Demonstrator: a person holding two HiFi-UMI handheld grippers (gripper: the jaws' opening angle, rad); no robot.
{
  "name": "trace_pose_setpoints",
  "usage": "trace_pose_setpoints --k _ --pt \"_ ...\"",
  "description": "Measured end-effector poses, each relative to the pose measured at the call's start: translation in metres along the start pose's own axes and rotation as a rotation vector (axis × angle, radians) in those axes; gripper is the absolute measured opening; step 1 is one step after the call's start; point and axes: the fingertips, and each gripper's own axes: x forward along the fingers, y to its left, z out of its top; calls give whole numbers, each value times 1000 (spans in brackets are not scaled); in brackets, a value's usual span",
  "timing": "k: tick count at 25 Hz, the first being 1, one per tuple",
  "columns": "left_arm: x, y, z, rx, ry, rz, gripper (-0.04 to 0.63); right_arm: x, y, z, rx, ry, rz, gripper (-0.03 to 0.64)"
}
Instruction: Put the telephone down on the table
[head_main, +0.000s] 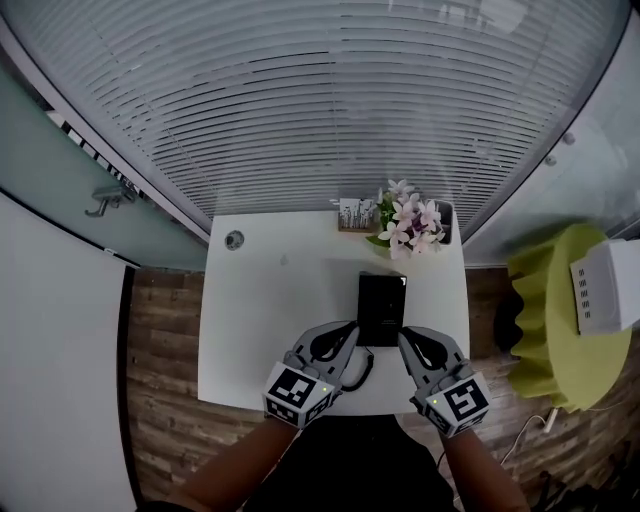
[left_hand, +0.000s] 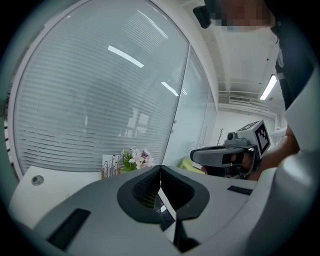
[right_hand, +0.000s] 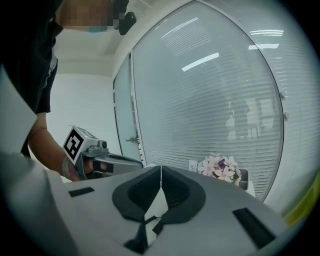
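The black telephone (head_main: 382, 308) lies flat on the white table (head_main: 270, 310), its dark cord (head_main: 363, 368) looping toward the near edge. My left gripper (head_main: 350, 332) is shut just left of the telephone's near end, with nothing between its jaws. My right gripper (head_main: 404, 339) is shut just right of that end, also with nothing in it. In the left gripper view the closed tips of the left gripper (left_hand: 161, 168) meet in a thin line, and the right gripper (left_hand: 220, 155) shows at the right. In the right gripper view the right gripper (right_hand: 161, 168) is closed the same way.
A pot of pink flowers (head_main: 410, 222) and a small card holder (head_main: 351, 214) stand at the table's far edge. A round cable hole (head_main: 234, 240) sits at the far left corner. A green round stool (head_main: 555, 330) with a white box (head_main: 605, 287) stands to the right. Blinds cover the glass wall behind.
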Motion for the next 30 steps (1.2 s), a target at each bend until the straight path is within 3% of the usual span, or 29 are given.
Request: trace_pose_setpoints --k 8,16,20,30 --pt "30 19 -32 -57 19 -5 9 23 -18 -26 18 39 19 23" --pt "55 43 -77 -180 122 -47 12 39 -22 -46 33 78 38 23" --pt "67 50 -99 -235 186 -87 62 49 -25 -55 35 98 49 23" --pt "87 67 -143 -294 280 -93 97 65 -35 -72 63 125 48 23"
